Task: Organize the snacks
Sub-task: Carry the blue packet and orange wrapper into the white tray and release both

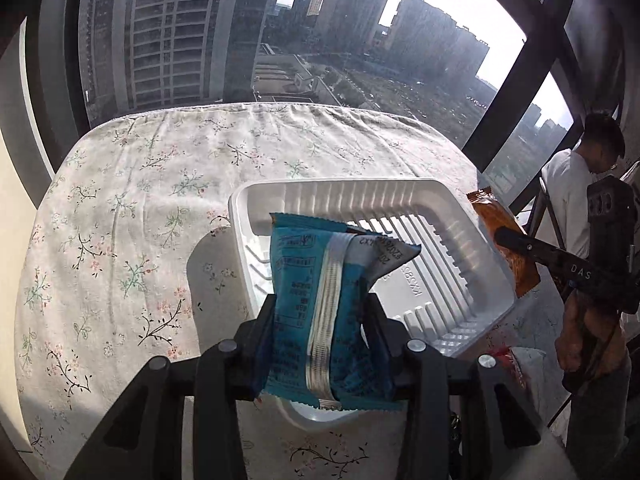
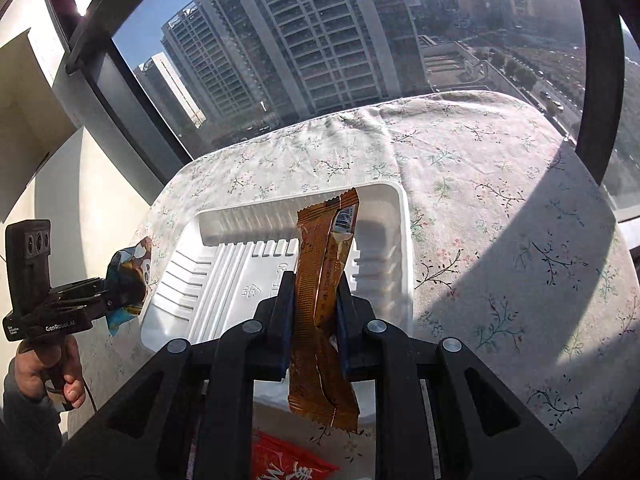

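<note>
left wrist view: my left tool (image 1: 320, 312) is gripping a blue packet (image 1: 316, 300), my right tool (image 2: 314, 292) is gripping an orange packet (image 2: 324, 300), both over the white tray (image 2: 192, 280).

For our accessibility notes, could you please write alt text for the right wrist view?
The right gripper has its jaws shut on an orange-brown snack packet held upright over an empty white plastic tray on a floral tablecloth. At left, the left gripper holds a blue snack packet; high-rise buildings fill the window behind.
</note>
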Tool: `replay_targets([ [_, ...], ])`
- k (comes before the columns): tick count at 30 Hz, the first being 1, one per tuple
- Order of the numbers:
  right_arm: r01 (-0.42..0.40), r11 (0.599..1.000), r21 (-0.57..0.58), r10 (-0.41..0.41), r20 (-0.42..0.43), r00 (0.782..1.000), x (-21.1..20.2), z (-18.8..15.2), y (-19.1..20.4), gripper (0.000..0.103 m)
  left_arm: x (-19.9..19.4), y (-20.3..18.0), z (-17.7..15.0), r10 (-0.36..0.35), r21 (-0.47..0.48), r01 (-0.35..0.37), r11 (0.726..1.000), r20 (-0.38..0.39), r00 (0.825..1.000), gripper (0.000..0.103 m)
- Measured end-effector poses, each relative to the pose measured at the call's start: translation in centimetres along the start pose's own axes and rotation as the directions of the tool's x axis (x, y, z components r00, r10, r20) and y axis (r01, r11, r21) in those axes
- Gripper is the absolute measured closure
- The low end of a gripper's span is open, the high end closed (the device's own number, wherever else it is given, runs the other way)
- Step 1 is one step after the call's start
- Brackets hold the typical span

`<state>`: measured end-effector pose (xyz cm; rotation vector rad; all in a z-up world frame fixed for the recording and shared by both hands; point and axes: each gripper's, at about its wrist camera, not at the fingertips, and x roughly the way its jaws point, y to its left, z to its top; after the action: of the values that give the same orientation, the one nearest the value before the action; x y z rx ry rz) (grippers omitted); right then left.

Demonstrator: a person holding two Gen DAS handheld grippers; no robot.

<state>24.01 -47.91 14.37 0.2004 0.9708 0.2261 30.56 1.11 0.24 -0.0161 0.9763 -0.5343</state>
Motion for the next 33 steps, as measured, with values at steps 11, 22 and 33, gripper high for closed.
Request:
replay_targets([
  [11,0.023,0.999,0.039,-0.018,-0.128,0.992,5.0,-1.2,-2.2,0.086,4.2,-0.8,0.5,0.069,0.051,-0.066,0.997,-0.064,0.996,0.055],
  [22,0.002,1.0,0.031,0.002,-0.136,0.991,3.9,-2.3,-1.9,0.085,4.8,-2.3,0.2,0.11,0.095,-0.103,0.99,-0.073,0.991,0.038],
  [33,-0.06,0.998,0.034,0.061,-0.021,0.998,0.7,-1.5,-1.4,0.032,-0.9,-3.5,-0.1,0.147,0.067,-0.151,0.986,0.065,0.987,0.009],
])
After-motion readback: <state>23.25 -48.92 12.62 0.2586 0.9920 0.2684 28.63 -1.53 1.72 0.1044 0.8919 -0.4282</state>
